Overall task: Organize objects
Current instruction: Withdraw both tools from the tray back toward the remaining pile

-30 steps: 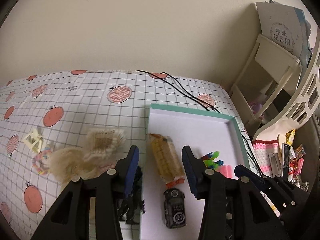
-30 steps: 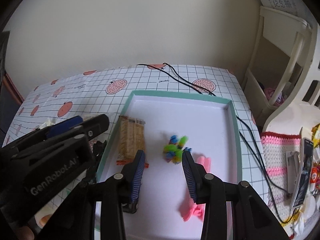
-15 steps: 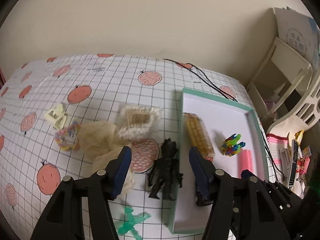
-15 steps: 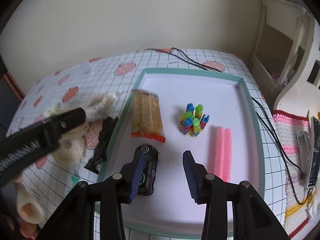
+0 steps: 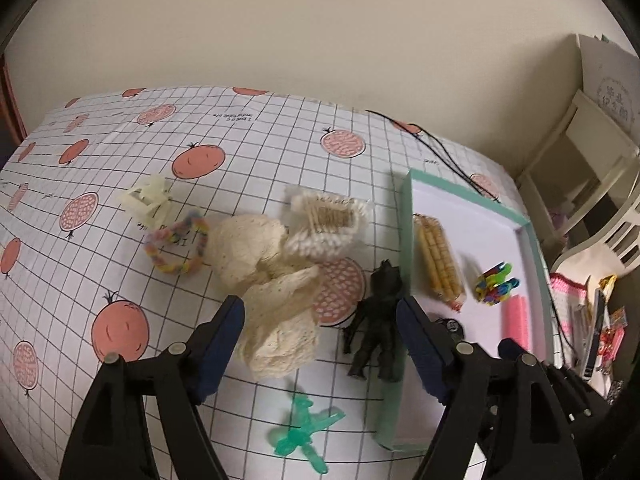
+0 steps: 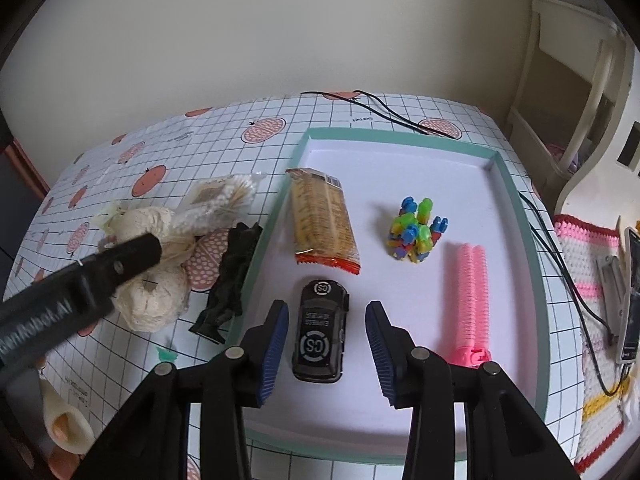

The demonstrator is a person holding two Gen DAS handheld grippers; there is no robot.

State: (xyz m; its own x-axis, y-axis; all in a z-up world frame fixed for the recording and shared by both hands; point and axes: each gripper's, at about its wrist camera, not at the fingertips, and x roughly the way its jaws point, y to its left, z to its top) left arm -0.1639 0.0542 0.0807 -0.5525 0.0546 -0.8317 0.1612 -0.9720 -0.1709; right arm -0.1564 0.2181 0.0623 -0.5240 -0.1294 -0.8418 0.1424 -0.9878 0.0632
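A: How are things laid out around the tray (image 6: pixel 516 200)?

B: Four things are seen inside it: a biscuit packet (image 6: pixel 322 224) by the left wall, a bunch of coloured pegs (image 6: pixel 416 232) near the middle, a pink hair roller (image 6: pixel 468 296) toward the right wall, and a toy car (image 6: pixel 320 334) near the front. Outside, on the table (image 5: pixel 100 184), a dark toy figure (image 5: pixel 378 320) is lying just beside the tray's left wall. Further left of the tray, a cream net bag (image 5: pixel 272 292), a pack of cotton swabs (image 5: pixel 326 226), a rainbow loop (image 5: pixel 178 246), a pale clip (image 5: pixel 146 196) and a green plastic toy (image 5: pixel 306 432) are spread out.

A: And the grippers?

B: The left gripper (image 5: pixel 320 356) is held wide open with nothing in it, above the net bag and the toy figure. The right gripper (image 6: pixel 326 344) is likewise spread wide and empty, with the toy car lying between its fingers but untouched.

A: What could go wrong from here?

B: The net bag and the toy figure both fall within the left gripper's span, so both could be caught at once if it is lowered without being centred on one. The net bag is soft and loose; only a fold might be pinched and the rest dragged across the swabs. The toy figure's limbs could be snagged on the tray wall as it is lifted over. The toy car could also be nudged if the right gripper is dropped.
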